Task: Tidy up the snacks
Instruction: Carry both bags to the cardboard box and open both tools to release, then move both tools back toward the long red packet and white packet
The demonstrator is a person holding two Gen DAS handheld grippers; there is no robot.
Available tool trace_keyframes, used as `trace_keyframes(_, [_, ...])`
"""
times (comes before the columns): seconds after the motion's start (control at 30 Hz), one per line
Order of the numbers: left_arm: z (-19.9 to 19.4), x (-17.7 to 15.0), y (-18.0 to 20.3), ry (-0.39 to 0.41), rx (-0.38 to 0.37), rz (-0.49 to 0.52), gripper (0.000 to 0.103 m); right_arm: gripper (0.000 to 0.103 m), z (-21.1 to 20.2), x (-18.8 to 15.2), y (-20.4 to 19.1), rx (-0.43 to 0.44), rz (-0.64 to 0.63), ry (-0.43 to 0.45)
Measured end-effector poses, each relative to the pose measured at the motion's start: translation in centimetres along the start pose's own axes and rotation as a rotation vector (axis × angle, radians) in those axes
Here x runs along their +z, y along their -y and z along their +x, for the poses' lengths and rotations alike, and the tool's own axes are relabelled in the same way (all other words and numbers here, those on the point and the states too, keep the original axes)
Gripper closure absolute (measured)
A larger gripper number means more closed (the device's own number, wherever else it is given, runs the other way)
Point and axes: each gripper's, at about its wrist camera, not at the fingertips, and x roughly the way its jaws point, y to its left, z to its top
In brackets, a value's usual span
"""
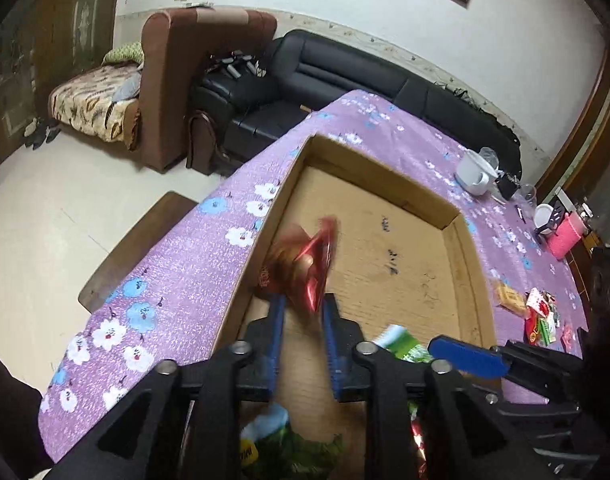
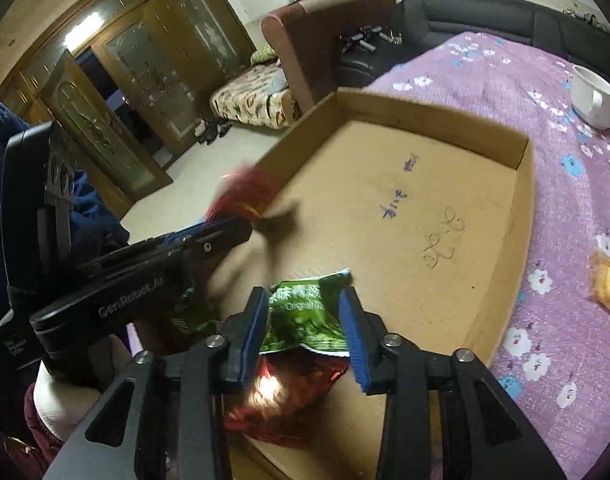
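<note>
Purple flowered cloth covers the table [image 1: 177, 280], and a shallow cardboard tray [image 1: 471, 264] sits on it with a brown armchair [image 1: 173, 80] and a black sofa [image 1: 345, 72] behind. From the left wrist, the left gripper [image 1: 303, 304] hangs over the tray's left wall with its blue fingers narrowly parted; a blurred red snack packet [image 1: 309, 264] sits just past the tips, standing on edge, its long axis running away from the gripper along the wall, and whether the pads press on it cannot be told. Green packets [image 1: 289, 448] lie beneath at the near edge, and loose snacks [image 1: 539, 316] lie on the cloth off the tray's right wall, with a white mug [image 1: 475, 176] farther back. From the right wrist, the right gripper [image 2: 305, 320] is over the tray's near edge, its fingers set wider apart, a green pea packet [image 2: 305, 316] between them lying flat, long axis pointing away into the tray, pads apparently clear of it. A dark red packet [image 2: 289, 392] lies beneath, and a yellow packet [image 2: 609, 284] rests on the cloth at the right
</note>
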Motion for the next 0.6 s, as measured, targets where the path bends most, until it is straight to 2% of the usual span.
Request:
trace_keyframes(0.03, [-0.5, 0.0, 0.3, 0.014, 0.001, 0.007, 0.055, 0.061, -0.4, 0.1, 0.1, -0.004, 0.002, 0.009])
trace_keyframes(0.1, [-1.6, -0.1, 0.9, 0.046, 0.005, 0.012, 0.044, 0.061, -1.5, -0.1, 0.3, -0.012, 0.003, 0.028])
trace_keyframes(0.17, [-2.7, -0.1, 1.4, 0.070, 0.005, 0.018, 0.043, 0.058, -2.6, -0.5, 0.4, -0.038, -0.001, 0.049])
trace_keyframes(0.23, [-3.6, -0.3, 1.8, 0.084, 0.006, 0.020, 0.040, 0.053, -3.9, -1.3, 0.5, -0.100, -0.002, 0.080])
trace_keyframes(0.37, [-5.7, -1.4, 3.9, 0.108, -0.010, 0.044, 0.038, 0.053, -5.8, -2.4, 1.1, -0.182, 0.014, 0.107])
trace_keyframes(0.43, [-6.1, -1.5, 5.1, 0.114, -0.001, 0.078, 0.034, 0.053, -6.4, -1.4, 1.5, -0.255, 0.004, 0.115])
trace_keyframes(0.5, [-6.3, -1.4, 6.4, 0.111, 0.013, 0.110, 0.034, 0.052, -6.8, 0.5, 2.0, -0.377, -0.024, 0.102])
trace_keyframes(0.53, [-6.6, -1.4, 7.0, 0.111, 0.010, 0.113, 0.034, 0.052, -7.7, 1.0, 2.5, -0.436, -0.017, 0.128])
trace_keyframes(0.6, [-7.3, -1.6, 7.9, 0.120, 0.003, 0.126, 0.034, 0.052, -9.6, 0.9, 3.4, -0.442, 0.003, 0.177])
